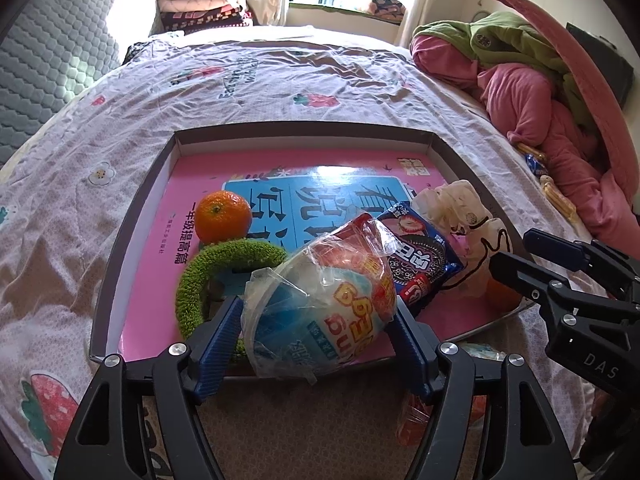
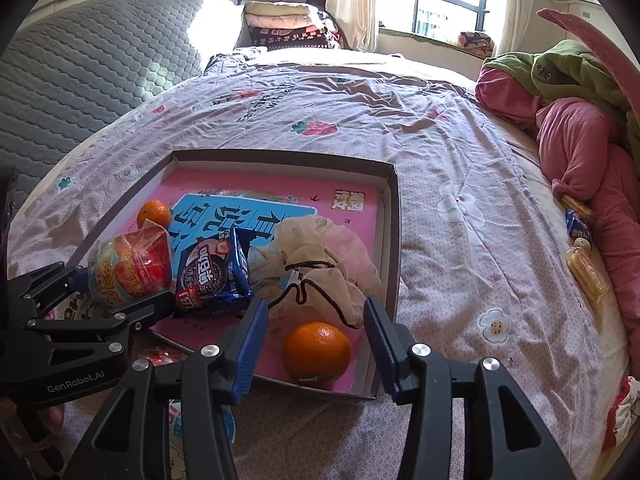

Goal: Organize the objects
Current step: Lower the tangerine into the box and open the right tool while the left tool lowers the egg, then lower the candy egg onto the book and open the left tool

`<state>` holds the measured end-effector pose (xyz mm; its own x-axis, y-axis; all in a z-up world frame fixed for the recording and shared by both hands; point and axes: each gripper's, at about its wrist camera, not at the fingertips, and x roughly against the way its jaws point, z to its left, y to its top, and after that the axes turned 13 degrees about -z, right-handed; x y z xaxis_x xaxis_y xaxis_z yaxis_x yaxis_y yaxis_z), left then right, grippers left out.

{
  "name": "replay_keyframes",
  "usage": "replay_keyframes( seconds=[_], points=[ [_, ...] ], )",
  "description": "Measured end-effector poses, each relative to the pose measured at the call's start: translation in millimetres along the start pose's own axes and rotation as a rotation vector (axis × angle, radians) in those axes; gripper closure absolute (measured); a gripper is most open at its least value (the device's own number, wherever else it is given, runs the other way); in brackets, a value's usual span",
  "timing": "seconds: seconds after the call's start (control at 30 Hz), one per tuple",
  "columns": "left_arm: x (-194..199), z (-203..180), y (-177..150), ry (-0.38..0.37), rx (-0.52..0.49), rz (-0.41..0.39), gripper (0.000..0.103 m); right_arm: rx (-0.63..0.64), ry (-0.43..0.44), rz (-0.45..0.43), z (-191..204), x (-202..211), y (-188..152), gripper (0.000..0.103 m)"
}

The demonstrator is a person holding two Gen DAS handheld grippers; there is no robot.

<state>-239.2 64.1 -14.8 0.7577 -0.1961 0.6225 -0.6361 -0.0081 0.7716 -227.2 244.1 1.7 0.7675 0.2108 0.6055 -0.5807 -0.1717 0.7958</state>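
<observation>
A shallow cardboard box (image 1: 160, 168) (image 2: 394, 240) lies on the bed with a pink book (image 1: 360, 164) flat in it. My left gripper (image 1: 320, 328) is shut on a plastic-wrapped snack cup (image 1: 320, 292) (image 2: 128, 268) and holds it over the box's near edge. In the box are a small orange (image 1: 222, 216) (image 2: 154, 213), a green fuzzy ring (image 1: 224, 264), a blue cookie packet (image 1: 420, 256) (image 2: 212, 276) and a cream drawstring bag (image 1: 460, 212) (image 2: 320, 256). My right gripper (image 2: 316, 340) is open, its fingers on either side of a second orange (image 2: 318, 352) in the box's near right corner.
The bed has a pink-white printed sheet (image 2: 460, 160). Pink and green bedding (image 2: 580, 140) is piled at the right, with small snack packets (image 2: 584, 256) beside it. A grey mattress (image 1: 52, 52) leans at the left. Red packets (image 1: 412, 416) lie near the box's front edge.
</observation>
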Motion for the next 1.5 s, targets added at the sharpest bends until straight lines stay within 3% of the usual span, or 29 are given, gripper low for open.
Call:
replay_keyframes(
  seconds=[0.83, 1.17, 1.5],
  points=[
    [17, 7, 10, -0.012, 0.045, -0.073, 0.026, -0.027, 0.005, -0.044, -4, 17, 8, 0.051],
    [31, 7, 15, -0.017, 0.054, -0.122, 0.026, -0.028, 0.019, -0.078, -1, 27, 14, 0.04],
    [54, 10, 19, -0.013, 0.058, -0.171, 0.026, -0.019, 0.021, -0.122, 2, 44, 22, 0.039]
  ],
)
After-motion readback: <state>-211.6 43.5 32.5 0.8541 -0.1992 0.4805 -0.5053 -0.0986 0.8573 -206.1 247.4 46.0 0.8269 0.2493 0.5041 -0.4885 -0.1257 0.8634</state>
